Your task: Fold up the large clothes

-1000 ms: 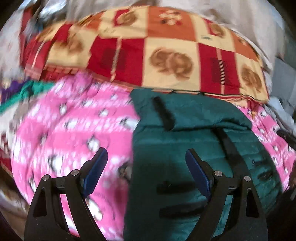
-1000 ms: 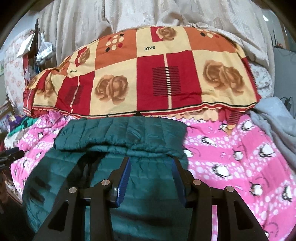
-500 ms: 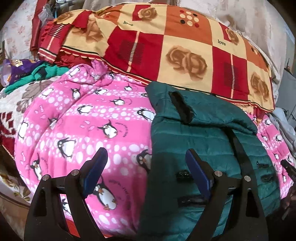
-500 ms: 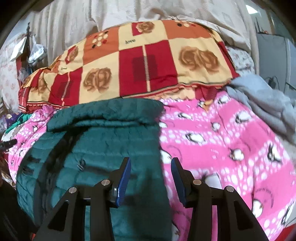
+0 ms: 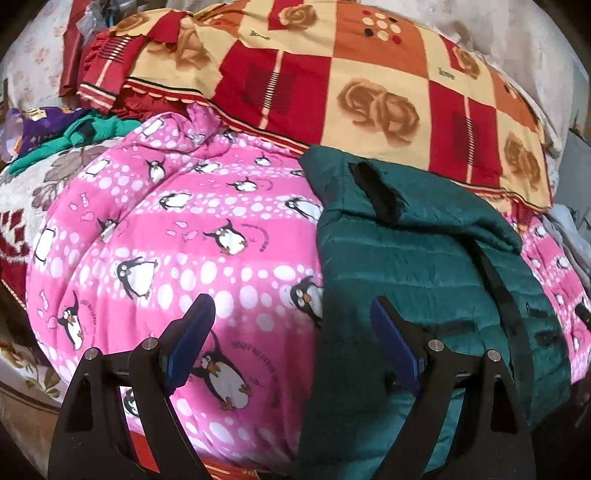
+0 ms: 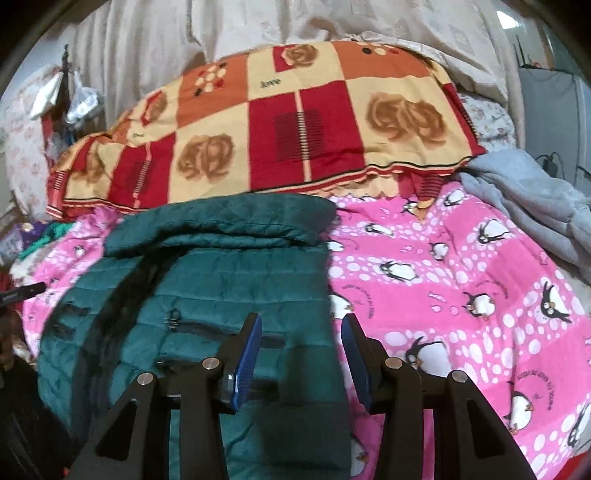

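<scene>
A dark green quilted jacket lies flat on a pink penguin blanket, its collar end folded over toward the far side. My left gripper hangs wide open over the jacket's left edge, one finger above pink cloth, the other above green, nothing between them. In the right wrist view the same jacket fills the lower left, and my right gripper stands partly open over its right edge where it meets the pink blanket. Its pads hold nothing.
A red, orange and cream rose-patterned quilt is piled behind the jacket. Grey cloth lies at the right. Green and purple clothes and a floral cover lie at the left. A pale curtain hangs behind.
Both views have slid outward: the left gripper now sits over the jacket's left edge, the right gripper over its right edge instead of its middle. Neither gripper's opening has changed.
</scene>
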Demonstrator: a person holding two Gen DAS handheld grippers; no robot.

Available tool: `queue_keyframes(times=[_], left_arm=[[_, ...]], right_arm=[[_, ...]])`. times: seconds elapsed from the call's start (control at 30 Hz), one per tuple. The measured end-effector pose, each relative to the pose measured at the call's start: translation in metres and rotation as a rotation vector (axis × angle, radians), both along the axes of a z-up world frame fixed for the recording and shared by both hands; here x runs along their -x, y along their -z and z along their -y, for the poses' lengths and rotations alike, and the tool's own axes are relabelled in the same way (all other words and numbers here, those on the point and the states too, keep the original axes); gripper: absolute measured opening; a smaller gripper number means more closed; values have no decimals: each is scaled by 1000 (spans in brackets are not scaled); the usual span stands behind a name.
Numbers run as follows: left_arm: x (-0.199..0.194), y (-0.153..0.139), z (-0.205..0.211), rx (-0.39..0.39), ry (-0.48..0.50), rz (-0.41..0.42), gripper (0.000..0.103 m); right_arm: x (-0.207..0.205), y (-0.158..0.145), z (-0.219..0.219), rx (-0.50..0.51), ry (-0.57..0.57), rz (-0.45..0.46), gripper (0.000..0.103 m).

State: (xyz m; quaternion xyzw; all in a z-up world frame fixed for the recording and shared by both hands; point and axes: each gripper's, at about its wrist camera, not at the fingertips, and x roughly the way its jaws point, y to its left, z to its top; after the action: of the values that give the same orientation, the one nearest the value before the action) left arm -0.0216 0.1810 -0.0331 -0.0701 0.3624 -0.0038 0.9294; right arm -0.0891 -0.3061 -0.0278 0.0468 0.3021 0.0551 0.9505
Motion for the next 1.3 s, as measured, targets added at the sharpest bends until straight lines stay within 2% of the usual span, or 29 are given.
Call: queue_keyframes(times=[0.1, 0.17, 0.3, 0.4, 0.6, 0.7, 0.77, 0.83, 0.97, 1.03, 1.17, 1.23, 1.3], left_arm=[[1, 9, 5, -27, 42, -24, 86], [4, 11, 9, -52, 63, -24, 86], [13, 16, 13, -50, 99, -36, 86], [16, 19, 17, -44, 111, -52, 86], [20, 24, 24, -60, 80, -65, 86], [21, 28, 28, -68, 75, -82, 86], [22, 30, 31, -77, 79, -87, 86], [25, 31, 33, -88, 79, -88, 86], [29, 32, 29, -73, 66, -89, 86], [32, 33, 25, -55, 56, -91, 86], [37, 40, 19, -51, 48, -116, 86], [41, 45, 16, -36, 62, -134, 86], [45, 51, 13, 22, 110, -155, 86]], right_arm=[[11, -2, -3, 15, -19, 19, 46], [19, -1, -3, 43, -18, 21, 61], [31, 6, 5, 83, 2, -4, 62], [38, 14, 17, 64, 13, -42, 63], [50, 34, 38, -57, 43, -134, 63], [46, 49, 38, -106, 0, -202, 63], [40, 65, 37, -151, -37, -289, 63], [40, 71, 35, -183, -69, -310, 63], [46, 66, 24, -243, -191, -302, 63], [47, 67, 21, -230, -192, -292, 59], [48, 65, 26, -264, -177, -270, 41], [44, 66, 22, -232, -165, -288, 40], [36, 76, 19, -215, -133, -340, 41]])
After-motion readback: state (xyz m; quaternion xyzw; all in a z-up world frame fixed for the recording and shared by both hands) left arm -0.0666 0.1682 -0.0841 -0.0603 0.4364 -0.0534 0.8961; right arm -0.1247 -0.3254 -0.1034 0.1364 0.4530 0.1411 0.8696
